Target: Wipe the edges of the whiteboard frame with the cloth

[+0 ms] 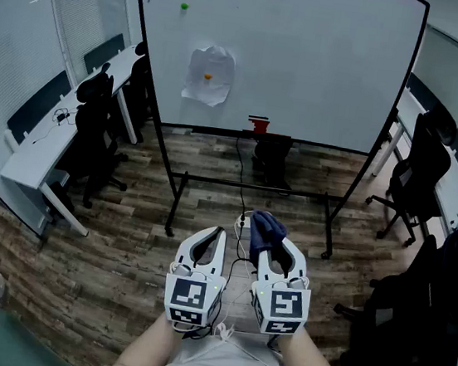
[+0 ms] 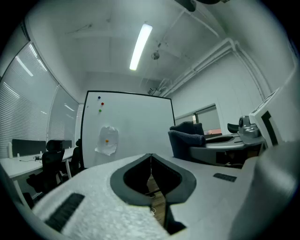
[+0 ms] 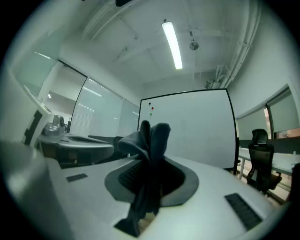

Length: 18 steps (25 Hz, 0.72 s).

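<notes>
The cloth (image 1: 263, 227) is a dark blue bunch pinched between the closed jaws of the right gripper (image 1: 274, 244). It lies roughly in line with the jaws. One crumpled end pokes out ahead of the tips toward the whiteboard (image 1: 312, 63), and in the right gripper view a tail hangs below the jaws. The left gripper (image 1: 215, 235) is just beside the right one, on its left. Its jaws are pressed together with nothing between them.

Both grippers are held close to the person's body, and the board stands well ahead of them across the wooden floor (image 1: 122, 231). No part of the cloth touches the black frame (image 1: 146, 41), so the wiping seems not yet begun; this looks like the approach. The next move likely calls for walking up and raising the right gripper so the cloth's front end meets one edge of the frame, then running along it. A sheet of paper (image 1: 208, 75) is stuck to the board's face, away from the frame.
</notes>
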{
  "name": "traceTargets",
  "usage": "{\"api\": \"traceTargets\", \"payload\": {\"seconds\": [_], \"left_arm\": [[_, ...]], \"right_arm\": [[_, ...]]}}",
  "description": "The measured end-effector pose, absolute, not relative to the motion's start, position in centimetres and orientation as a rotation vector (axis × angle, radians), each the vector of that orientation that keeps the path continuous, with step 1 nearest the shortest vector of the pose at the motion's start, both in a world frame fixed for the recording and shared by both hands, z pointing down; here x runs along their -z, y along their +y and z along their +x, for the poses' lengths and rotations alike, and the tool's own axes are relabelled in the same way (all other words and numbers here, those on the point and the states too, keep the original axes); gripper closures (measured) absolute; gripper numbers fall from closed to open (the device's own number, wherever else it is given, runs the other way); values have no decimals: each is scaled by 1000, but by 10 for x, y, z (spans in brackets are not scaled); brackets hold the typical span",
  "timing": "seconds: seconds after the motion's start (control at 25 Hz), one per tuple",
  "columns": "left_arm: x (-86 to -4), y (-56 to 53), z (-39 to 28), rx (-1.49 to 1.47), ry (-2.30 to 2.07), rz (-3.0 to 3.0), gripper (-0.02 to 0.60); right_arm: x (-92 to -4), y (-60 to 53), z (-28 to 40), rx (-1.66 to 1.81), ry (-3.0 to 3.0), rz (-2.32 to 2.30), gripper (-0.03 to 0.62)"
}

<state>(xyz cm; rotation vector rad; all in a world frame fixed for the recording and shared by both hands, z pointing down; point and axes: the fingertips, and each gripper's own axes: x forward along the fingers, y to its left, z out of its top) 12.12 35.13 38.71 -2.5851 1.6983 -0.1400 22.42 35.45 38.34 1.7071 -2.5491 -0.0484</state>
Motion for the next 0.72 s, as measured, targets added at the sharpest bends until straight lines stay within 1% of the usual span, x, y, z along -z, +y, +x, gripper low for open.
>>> {"api": "traceTargets", "payload": {"seconds": [0.2, 0.72], "left_arm": [[-385, 347, 128, 120, 1711, -2630, 563], [-404, 332, 134, 173, 1718, -2638, 563]], "right_arm": [[-387, 350, 230, -51, -2579, 1699, 523], [-401, 334, 231, -1, -2512, 1696, 523]]}}
